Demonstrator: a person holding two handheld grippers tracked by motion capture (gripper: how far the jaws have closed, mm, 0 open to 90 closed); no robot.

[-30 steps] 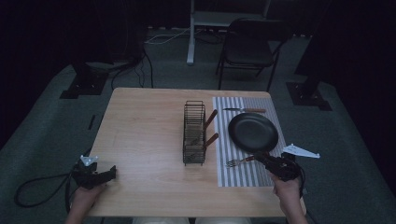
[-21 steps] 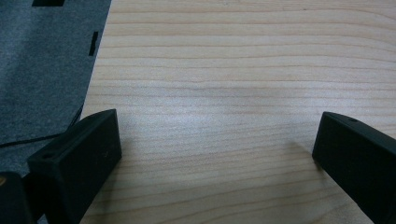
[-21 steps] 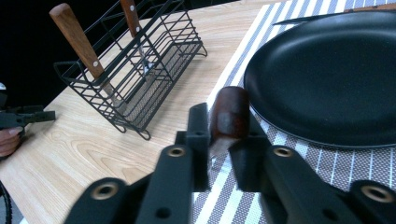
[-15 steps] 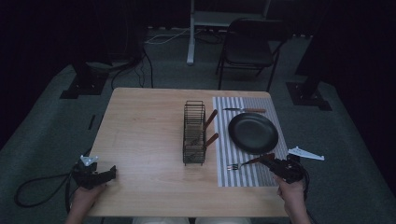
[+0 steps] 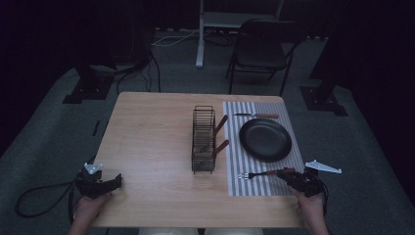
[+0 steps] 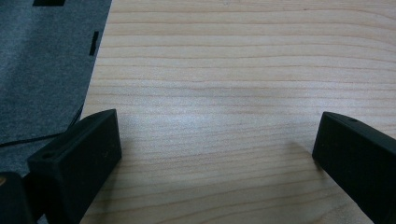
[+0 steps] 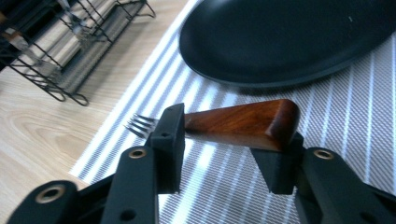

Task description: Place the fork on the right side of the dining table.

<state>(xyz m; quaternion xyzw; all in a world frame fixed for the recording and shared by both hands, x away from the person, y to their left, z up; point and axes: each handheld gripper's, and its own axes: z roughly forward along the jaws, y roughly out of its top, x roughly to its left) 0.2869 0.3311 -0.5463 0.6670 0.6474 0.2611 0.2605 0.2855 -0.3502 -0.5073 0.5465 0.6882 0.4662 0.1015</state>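
Observation:
A fork with a reddish wooden handle (image 7: 238, 122) lies crosswise between the jaws of my right gripper (image 7: 226, 140), tines pointing left, over a striped placemat (image 7: 336, 121). The jaws stand apart at either end of the handle rather than pinching its sides, so the gripper is open. From above, the fork (image 5: 259, 174) sits at the mat's near edge, just left of the right gripper (image 5: 289, 174). My left gripper (image 5: 116, 181) rests at the table's near left corner, and its wide-open jaws (image 6: 219, 135) have only bare wood between them.
A black plate (image 5: 265, 139) sits on the placemat (image 5: 254, 188), with a wooden-handled knife (image 5: 257, 116) beyond it. A wire cutlery rack (image 5: 203, 139) holding wooden-handled utensils stands mid-table. Behind the wooden table (image 5: 151, 142) is a folding chair (image 5: 262, 49).
My right gripper and the fork have shifted slightly toward the near edge of the placemat. The left gripper has stayed put.

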